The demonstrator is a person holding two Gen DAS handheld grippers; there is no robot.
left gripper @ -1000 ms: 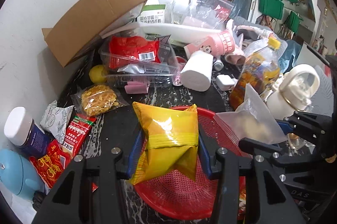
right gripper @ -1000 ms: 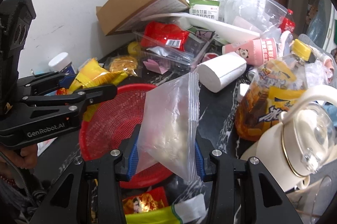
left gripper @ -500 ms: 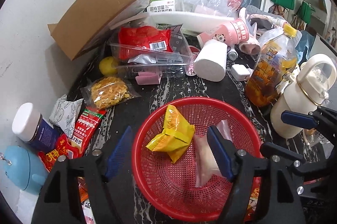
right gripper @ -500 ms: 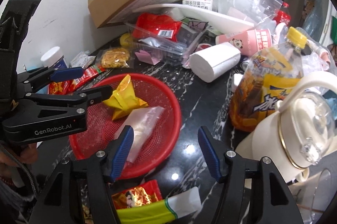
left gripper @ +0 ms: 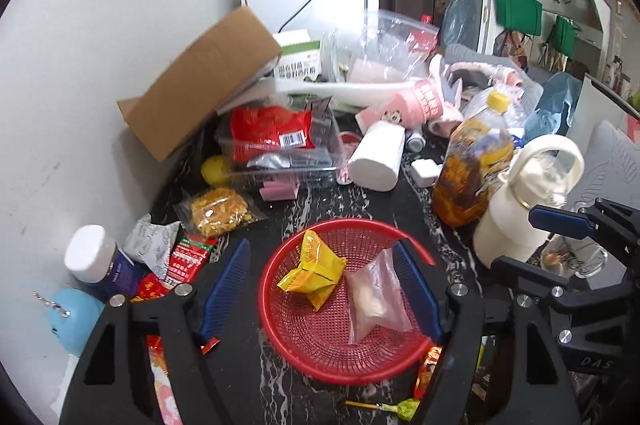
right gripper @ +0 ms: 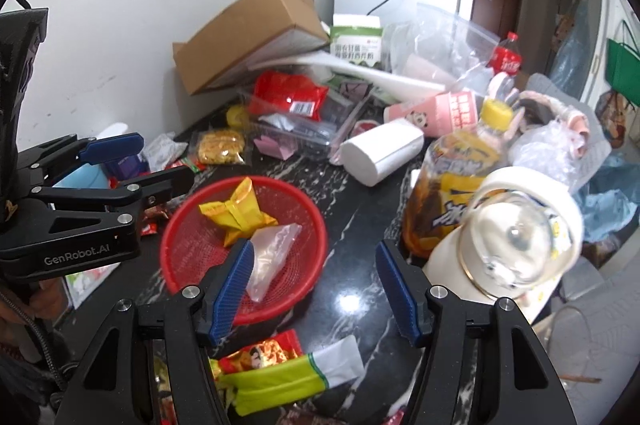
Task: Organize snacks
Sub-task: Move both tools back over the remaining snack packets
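Both packets have left our jaws since a second ago: the yellow snack packet (left gripper: 314,271) and the clear zip bag (left gripper: 376,299), then pinched above the red mesh basket (left gripper: 280,325), now lie side by side on its floor, touching. Our left gripper (left gripper: 324,291) and right gripper (right gripper: 314,289) have just been opening and now stand spread and empty, drawn back and higher over the black marble counter (right gripper: 352,225).

Plenty is still loose: a bag of golden crisps (left gripper: 218,211) by the wall, red sachets (left gripper: 188,259) at the left, and a red-gold packet (right gripper: 260,351) with a yellow-green sachet (right gripper: 280,385) at the near edge.

We judge the risks to come from crowding. A tall bottle of orange drink (right gripper: 452,185) and a cream kettle (right gripper: 516,245) stand just beside the basket on the right; a careless sweep of the right arm could topple them. Both grippers also hang close together, so reaching at once may knock them.
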